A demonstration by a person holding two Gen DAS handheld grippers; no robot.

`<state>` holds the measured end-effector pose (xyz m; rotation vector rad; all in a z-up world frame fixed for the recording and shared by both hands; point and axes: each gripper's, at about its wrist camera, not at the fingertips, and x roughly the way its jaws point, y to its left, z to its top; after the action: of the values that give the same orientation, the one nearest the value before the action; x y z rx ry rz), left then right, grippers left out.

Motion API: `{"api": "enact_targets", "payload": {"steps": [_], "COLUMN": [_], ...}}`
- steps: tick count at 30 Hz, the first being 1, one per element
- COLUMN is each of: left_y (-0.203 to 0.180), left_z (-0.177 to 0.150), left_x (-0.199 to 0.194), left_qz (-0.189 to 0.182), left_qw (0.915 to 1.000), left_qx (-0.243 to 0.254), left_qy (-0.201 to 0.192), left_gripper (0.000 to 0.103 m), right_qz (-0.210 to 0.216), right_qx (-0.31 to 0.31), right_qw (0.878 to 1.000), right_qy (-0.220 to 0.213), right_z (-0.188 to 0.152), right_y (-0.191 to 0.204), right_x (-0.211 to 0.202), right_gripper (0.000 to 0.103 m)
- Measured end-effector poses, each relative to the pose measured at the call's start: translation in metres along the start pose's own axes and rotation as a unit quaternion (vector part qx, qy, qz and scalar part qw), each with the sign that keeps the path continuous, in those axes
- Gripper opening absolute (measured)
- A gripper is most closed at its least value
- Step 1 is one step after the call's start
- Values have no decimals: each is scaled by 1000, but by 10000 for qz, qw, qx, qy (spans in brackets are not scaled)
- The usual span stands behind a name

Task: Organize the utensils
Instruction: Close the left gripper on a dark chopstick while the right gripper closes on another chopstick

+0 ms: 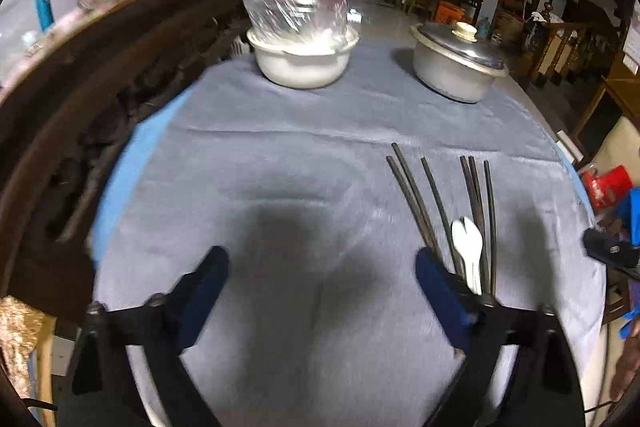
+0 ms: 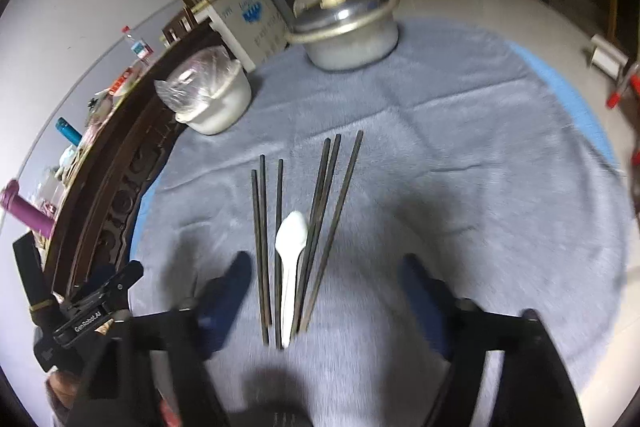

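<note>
Several dark chopsticks (image 2: 276, 247) lie side by side on the grey cloth, with a white plastic spoon (image 2: 290, 259) among them, bowl pointing away. In the left wrist view the chopsticks (image 1: 436, 203) and the spoon (image 1: 468, 247) lie to the right, just beyond the right fingertip. My left gripper (image 1: 322, 267) is open and empty above bare cloth. My right gripper (image 2: 326, 275) is open and empty, its fingers either side of the near ends of the utensils, slightly above them.
A white bowl covered with plastic film (image 1: 300, 43) and a lidded metal pot (image 1: 456, 63) stand at the far side of the round cloth-covered table (image 1: 280, 155). A dark carved wooden cabinet (image 1: 80, 99) runs along the left edge.
</note>
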<state>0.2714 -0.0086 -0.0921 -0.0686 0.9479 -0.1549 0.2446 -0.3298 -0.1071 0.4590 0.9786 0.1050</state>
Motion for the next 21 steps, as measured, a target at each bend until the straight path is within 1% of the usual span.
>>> {"api": "enact_targets", "payload": {"steps": [3, 4, 6, 10, 13, 16, 18, 21], "left_y": [-2, -3, -4, -9, -16, -23, -27, -30], "left_z": [17, 23, 33, 53, 68, 76, 78, 81], "left_x": [28, 38, 55, 87, 108, 120, 130, 141], "left_qz": [-282, -343, -465, -468, -497, -462, -322, -326], "left_qw": [9991, 9984, 9969, 9946, 9904, 9878, 9871, 9843], "left_qx": [-124, -162, -242, -376, -604, -689, -661, -717], "left_qy": [304, 413, 581, 851, 1137, 1318, 1423, 1578], "left_gripper": [72, 71, 71, 71, 71, 71, 71, 71], "right_qz": [103, 115, 34, -63, -64, -114, -130, -146], "right_qx": [272, 349, 443, 534, 581, 610, 622, 588], "right_qw": [9993, 9990, 9983, 9971, 9963, 9957, 9954, 9957], "right_qy": [217, 273, 377, 546, 624, 692, 711, 704], "right_z": [23, 28, 43, 63, 73, 83, 88, 92], "right_y": [-11, -13, -18, -22, -21, -20, -20, -19], "right_x": [34, 44, 64, 88, 99, 108, 113, 116], "right_gripper": [57, 54, 53, 51, 50, 47, 47, 47]}}
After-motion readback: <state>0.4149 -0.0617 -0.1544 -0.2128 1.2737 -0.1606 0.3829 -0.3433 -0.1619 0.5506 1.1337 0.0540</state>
